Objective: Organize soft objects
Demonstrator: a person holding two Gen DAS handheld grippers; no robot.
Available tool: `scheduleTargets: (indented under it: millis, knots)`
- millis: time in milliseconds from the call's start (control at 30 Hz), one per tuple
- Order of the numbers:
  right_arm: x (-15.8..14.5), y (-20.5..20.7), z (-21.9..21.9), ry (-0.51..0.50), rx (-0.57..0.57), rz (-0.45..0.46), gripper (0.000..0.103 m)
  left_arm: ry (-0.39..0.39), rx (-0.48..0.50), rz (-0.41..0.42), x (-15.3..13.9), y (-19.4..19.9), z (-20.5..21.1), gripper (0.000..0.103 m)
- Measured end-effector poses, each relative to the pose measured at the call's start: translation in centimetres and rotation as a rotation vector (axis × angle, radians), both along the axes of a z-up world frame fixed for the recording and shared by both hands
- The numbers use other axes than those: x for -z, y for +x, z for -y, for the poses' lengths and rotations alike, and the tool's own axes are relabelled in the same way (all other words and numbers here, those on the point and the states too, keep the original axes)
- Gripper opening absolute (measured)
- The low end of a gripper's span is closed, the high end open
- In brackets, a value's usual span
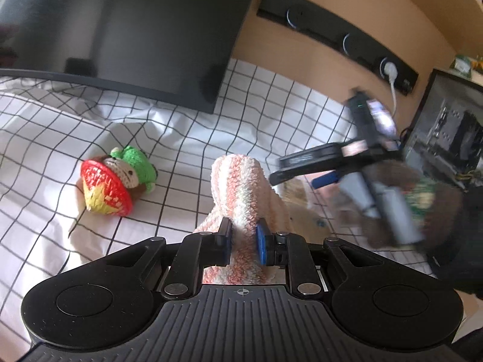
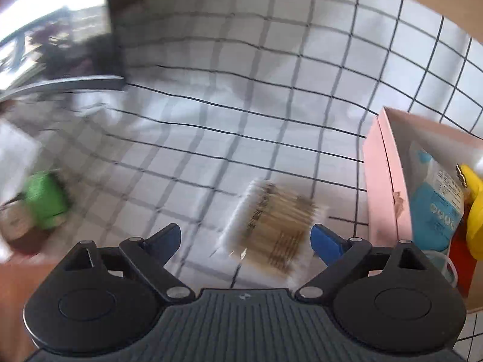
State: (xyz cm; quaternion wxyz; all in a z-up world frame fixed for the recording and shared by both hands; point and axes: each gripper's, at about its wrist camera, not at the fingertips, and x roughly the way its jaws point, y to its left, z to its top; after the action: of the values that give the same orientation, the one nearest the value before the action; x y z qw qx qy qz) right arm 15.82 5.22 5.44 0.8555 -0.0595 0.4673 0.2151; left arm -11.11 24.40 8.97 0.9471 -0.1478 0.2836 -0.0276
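Note:
My left gripper (image 1: 244, 241) is shut on a fluffy pink-and-white striped sock (image 1: 241, 187) and holds it up over the grid-pattern cloth (image 1: 169, 138). A crocheted toy with a red-and-yellow hat and green body (image 1: 116, 181) lies on the cloth to the left; it shows blurred in the right wrist view (image 2: 45, 200). My right gripper (image 2: 245, 239) is open, its jaws wide apart above a tan-and-white plush item (image 2: 271, 226) lying on the cloth. The right gripper also shows blurred in the left wrist view (image 1: 347, 175).
A pink box (image 2: 386, 175) at the right holds a blue packet (image 2: 437, 202) and a yellow item (image 2: 475, 211). A dark monitor (image 1: 120, 30) stands at the back. A black power strip (image 1: 332, 36) is on the wooden wall. A computer case (image 1: 449, 132) stands right.

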Motion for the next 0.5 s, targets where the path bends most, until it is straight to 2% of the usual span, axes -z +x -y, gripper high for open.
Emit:
scheduleTargets:
  millis: [100, 167, 200, 233, 267, 400, 500]
  knots:
    - [2.1, 1.9, -1.3, -0.108, 0.082, -0.017, 0.096, -0.02, -0.015, 0.019, -0.1, -1.2, -0.1, 0.019]
    - [2.7, 2.8, -0.7, -0.063, 0.113, -0.077, 0.099, -0.044, -0.033, 0.02, 0.1, -2.0, -0.2, 0.019]
    - [2.6, 2.8, -0.5, -0.044, 0.109, -0.084, 0.088, -0.054, -0.035, 0.02, 0.2, -2.3, -0.2, 0.019]
    - [2.3, 2.6, -0.3, -0.04, 0.087, -0.072, 0.08, -0.057, -0.032, 0.02, 0.2, -2.7, -0.1, 0.019]
    - [1.9, 2.2, -0.2, -0.035, 0.044, -0.062, 0.079, -0.054, -0.024, 0.021, 0.2, -2.9, 0.1, 0.019]
    - [-1.4, -1.8, 2.6, 0.05, -0.094, 0.008, 0.078, -0.042, 0.044, 0.029, -0.5, -3.6, 1.1, 0.019]
    - [-4.4, -5.6, 5.8, 0.114, -0.165, 0.068, 0.078, -0.027, 0.134, 0.041, -1.5, -3.3, 2.8, 0.019]
